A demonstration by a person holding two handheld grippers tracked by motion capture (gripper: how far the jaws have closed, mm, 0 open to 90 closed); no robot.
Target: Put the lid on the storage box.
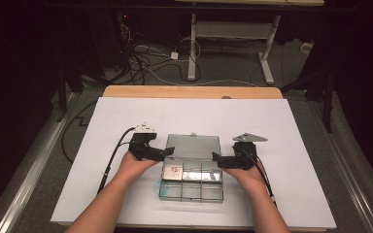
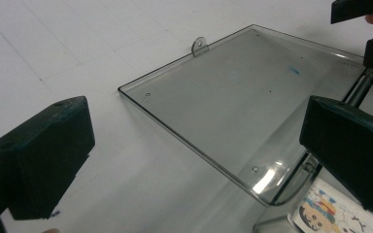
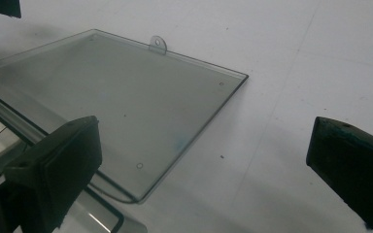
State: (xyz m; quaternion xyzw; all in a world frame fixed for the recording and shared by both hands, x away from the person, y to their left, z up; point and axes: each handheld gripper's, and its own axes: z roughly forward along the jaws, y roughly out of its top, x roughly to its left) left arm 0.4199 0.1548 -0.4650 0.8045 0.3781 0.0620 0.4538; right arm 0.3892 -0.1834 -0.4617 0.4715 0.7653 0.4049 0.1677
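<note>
A clear plastic compartment box (image 1: 191, 183) sits near the front edge of the white table sheet (image 1: 126, 116), its transparent lid (image 1: 193, 145) folded flat open behind it. The left gripper (image 1: 167, 152) and right gripper (image 1: 216, 158) flank the hinge line at the lid's two side edges, both with jaws spread wide and holding nothing. Bare sheet lies open to either side and beyond the lid's small hanging tab (image 2: 199, 46).

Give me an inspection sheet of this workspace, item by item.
Surface: white sheet over a wooden table.
Job's things: clear compartment box, lid lying open and flat behind it; a small picture card in one compartment.
Clutter: nothing seen.
Grippers: left gripper and right gripper both open, flanking the hinge line.
Cables: one trails from each gripper; loose wires on the floor.
Surroundings: dark room, a white table frame beyond.
</note>
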